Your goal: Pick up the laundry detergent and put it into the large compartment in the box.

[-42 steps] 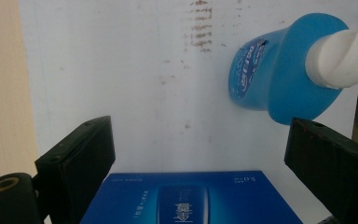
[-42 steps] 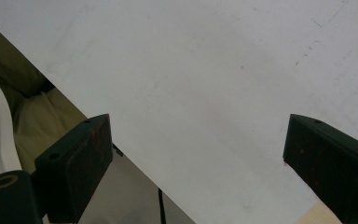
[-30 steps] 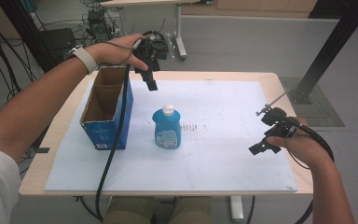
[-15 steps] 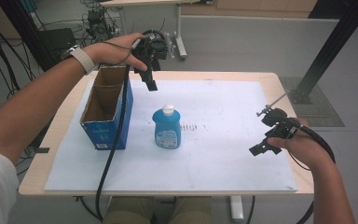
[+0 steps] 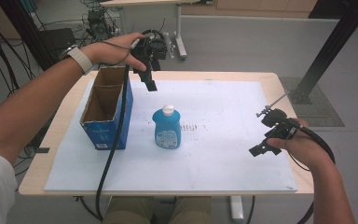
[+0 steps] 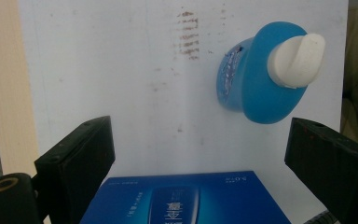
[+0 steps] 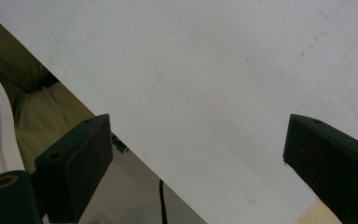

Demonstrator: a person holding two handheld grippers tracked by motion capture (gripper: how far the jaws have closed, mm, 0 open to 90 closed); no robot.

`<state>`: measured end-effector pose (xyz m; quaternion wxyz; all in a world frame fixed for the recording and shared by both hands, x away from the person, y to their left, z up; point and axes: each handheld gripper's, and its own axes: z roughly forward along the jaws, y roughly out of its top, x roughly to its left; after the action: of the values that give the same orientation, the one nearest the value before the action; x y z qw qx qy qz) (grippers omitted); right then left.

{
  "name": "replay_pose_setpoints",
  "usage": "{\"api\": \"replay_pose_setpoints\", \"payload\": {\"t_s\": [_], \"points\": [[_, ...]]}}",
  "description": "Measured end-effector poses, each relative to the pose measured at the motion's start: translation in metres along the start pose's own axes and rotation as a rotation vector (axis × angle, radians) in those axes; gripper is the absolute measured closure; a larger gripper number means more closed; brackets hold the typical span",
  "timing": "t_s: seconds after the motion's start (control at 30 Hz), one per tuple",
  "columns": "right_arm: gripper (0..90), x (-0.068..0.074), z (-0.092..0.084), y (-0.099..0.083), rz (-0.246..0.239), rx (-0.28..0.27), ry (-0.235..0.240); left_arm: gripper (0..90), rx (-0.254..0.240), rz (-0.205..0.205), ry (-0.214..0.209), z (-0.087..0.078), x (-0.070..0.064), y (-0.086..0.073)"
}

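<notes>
High view: blue carton [image 5: 106, 112] stands open-topped at the counter's [image 5: 223, 172] left side; inside looks bare cardboard, contents not discernible. Blue bottle [image 5: 167, 128] with white cap stands upright just right of the carton, apart from it. Wide bare white surface right of the bottle, out to the right edge. Left gripper [image 5: 150, 77] held high beyond the carton's far end, pointing down, wrist bent; jaws spread, nothing between them. Right gripper [image 5: 261, 148] hovers near the counter's right edge, jaws spread and empty, hand [image 5: 303, 145] wrapped around it.

Left gripper view: bottle [image 6: 261, 79] beyond the carton [image 6: 186, 198].
</notes>
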<state>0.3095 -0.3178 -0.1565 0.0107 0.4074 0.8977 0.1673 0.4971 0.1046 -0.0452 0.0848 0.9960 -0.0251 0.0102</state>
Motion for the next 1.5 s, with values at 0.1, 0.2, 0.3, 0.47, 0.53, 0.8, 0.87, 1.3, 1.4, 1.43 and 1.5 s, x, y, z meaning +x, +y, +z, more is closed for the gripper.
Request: {"api": "replay_pose_setpoints", "payload": {"t_s": [0.1, 0.2, 0.3, 0.47, 0.53, 0.8, 0.87, 1.3, 1.4, 1.43, 1.5], "points": [[8.1, 0.0, 0.001, 0.0, -0.001, -0.001, 0.002, 8.6, -0.008, 0.008, -0.001, -0.001, -0.002, 0.0], [8.0, 0.0, 0.001, -0.001, -0.002, -0.002, 0.003, 8.5, -0.005, 0.015, 0.008, -0.001, -0.007, 0.001], [8.1, 0.0, 0.001, -0.002, 0.0, -0.005, 0.004, 8.5, -0.005, 0.023, 0.007, -0.001, -0.009, 0.003], [8.1, 0.0, 0.001, -0.003, 0.007, 0.0, 0.004, 8.5, -0.018, 0.035, 0.011, -0.003, -0.013, 0.002], [8.0, 0.0, 0.001, -0.004, 0.007, 0.0, 0.003, 8.5, -0.024, 0.041, 0.013, -0.004, -0.015, 0.002], [8.0, 0.0, 0.001, -0.005, 0.008, -0.003, 0.002, 8.1, -0.023, 0.063, 0.0, -0.003, -0.019, 0.005], [8.0, 0.0, 0.001, -0.005, 0.006, -0.004, 0.002, 8.1, -0.022, 0.067, -0.002, -0.003, -0.019, 0.006], [8.1, 0.0, 0.001, -0.007, 0.009, -0.006, 0.003, 6.6, 0.004, 0.066, -0.006, 0.002, -0.032, 0.019], [8.1, 0.001, 0.002, -0.007, 0.008, -0.007, 0.004, 5.5, 0.021, 0.066, -0.008, 0.007, -0.037, 0.025], [8.0, 0.001, 0.002, -0.006, 0.007, -0.007, 0.004, 5.5, 0.028, 0.066, -0.013, 0.009, -0.038, 0.027], [8.1, 0.001, 0.003, -0.006, 0.007, -0.01, 0.006, 5.9, 0.042, 0.07, -0.016, 0.013, -0.041, 0.031]]}}
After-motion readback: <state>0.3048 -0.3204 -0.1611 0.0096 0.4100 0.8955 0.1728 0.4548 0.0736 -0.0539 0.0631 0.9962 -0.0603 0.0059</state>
